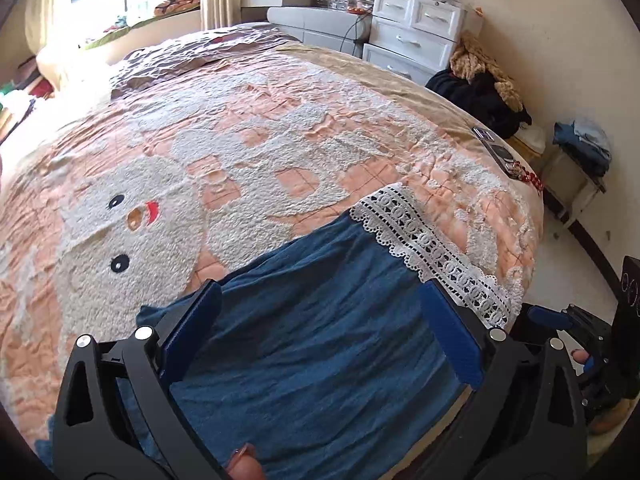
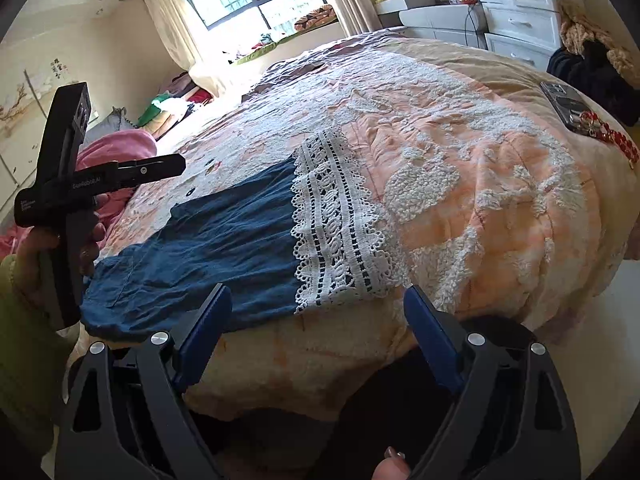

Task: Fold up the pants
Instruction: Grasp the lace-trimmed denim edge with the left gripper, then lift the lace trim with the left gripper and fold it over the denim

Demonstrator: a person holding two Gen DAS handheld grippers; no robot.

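Blue pants [image 1: 320, 340] with a white lace hem [image 1: 424, 240] lie flat on the bed near its front edge. In the left wrist view my left gripper [image 1: 320, 304] hovers above the blue cloth, jaws wide open, nothing between them. In the right wrist view the pants [image 2: 208, 248] and their lace hem [image 2: 340, 232] lie ahead. My right gripper [image 2: 316, 308] stands open over the bed's front edge, just short of the lace, holding nothing. The left gripper [image 2: 176, 166] shows at the left, lifted above the pants' waist end, held by a hand in a green sleeve.
The bed carries a peach quilt [image 1: 240, 140] with a fluffy white animal figure. A phone and red beads [image 2: 576, 108] lie near the bed's right edge. White drawers [image 1: 412, 28], a pile of dark clothes [image 1: 480, 96] and a stool [image 1: 576, 164] stand to the right.
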